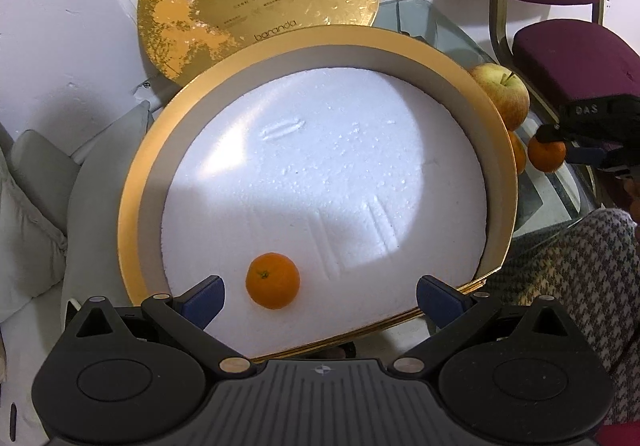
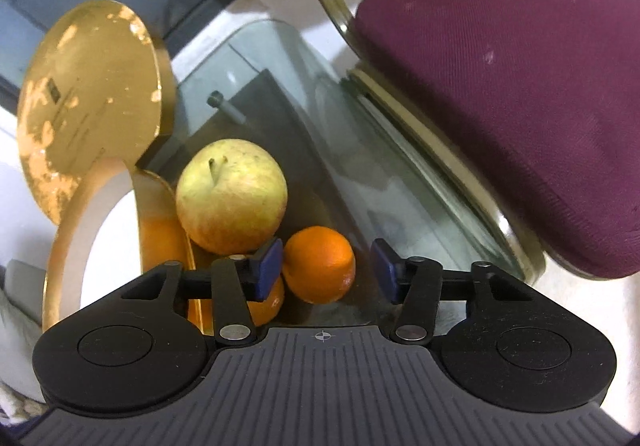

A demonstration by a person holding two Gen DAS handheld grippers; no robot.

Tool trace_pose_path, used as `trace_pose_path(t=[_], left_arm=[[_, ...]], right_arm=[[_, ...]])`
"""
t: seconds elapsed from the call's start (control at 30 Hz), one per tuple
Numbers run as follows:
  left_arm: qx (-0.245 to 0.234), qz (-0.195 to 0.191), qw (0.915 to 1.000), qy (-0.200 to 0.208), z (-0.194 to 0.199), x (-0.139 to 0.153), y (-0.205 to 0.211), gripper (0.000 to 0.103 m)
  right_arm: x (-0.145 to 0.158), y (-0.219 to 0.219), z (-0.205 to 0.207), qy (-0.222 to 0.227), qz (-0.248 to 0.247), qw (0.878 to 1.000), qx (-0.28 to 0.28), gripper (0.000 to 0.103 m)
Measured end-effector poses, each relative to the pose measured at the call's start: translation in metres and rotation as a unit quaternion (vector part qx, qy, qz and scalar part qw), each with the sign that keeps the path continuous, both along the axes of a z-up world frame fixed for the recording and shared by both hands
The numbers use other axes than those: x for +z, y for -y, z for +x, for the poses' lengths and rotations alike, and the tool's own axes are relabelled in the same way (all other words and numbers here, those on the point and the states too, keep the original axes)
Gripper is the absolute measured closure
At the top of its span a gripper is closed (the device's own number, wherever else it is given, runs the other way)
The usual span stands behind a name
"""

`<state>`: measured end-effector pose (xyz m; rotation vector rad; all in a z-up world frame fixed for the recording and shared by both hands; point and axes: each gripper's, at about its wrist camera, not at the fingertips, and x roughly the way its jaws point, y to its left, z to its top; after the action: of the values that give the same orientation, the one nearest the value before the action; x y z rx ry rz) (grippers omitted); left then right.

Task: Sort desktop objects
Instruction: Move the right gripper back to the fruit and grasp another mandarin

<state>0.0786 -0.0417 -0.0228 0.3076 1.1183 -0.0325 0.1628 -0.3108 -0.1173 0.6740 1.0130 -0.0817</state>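
So the left gripper point(image 1: 318, 296) hangs over the round gold box point(image 1: 132, 205), fingers spread wide with nothing between them; one small orange point(image 1: 273, 280) already sits on the white foam point(image 1: 320, 165) around 7 o'clock. Outside the box, at its 3 o'clock edge, wait the apple point(image 2: 232, 195) and two more oranges on the glass table point(image 2: 360, 165). The right gripper point(image 2: 328, 272) has its fingers apart around the nearer orange point(image 2: 320, 264), left pad seemingly touching, right pad clear. I'd centre it first, close gently at the widest part, then lift straight so the apple doesn't roll.
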Motion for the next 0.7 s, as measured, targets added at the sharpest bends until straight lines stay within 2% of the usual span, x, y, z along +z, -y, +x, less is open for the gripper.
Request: trace_pose_path(t=[0.1, 0.17, 0.37, 0.7], left_arm=[[0.004, -0.001, 1.0000, -0.005, 0.001, -0.002, -0.003, 0.001], [0.007, -0.003, 1.0000, -0.006, 0.001, -0.002, -0.005, 0.001], [0.011, -0.007, 0.9999, -0.003, -0.003, 0.001, -0.011, 0.001], [0.035, -0.026, 0.9989, 0.017, -0.028, 0.009, -0.036, 0.001]], right_arm=[[-0.002, -0.003, 0.005, -0.007, 0.006, 1.000, 0.002, 0.050], [-0.004, -0.006, 0.007, -0.011, 0.012, 1.000, 0.004, 0.060], [0.002, -0.008, 0.003, -0.010, 0.001, 1.000, -0.005, 0.062], [0.066, -0.016, -0.040, 0.041, -0.030, 0.999, 0.000, 0.062]])
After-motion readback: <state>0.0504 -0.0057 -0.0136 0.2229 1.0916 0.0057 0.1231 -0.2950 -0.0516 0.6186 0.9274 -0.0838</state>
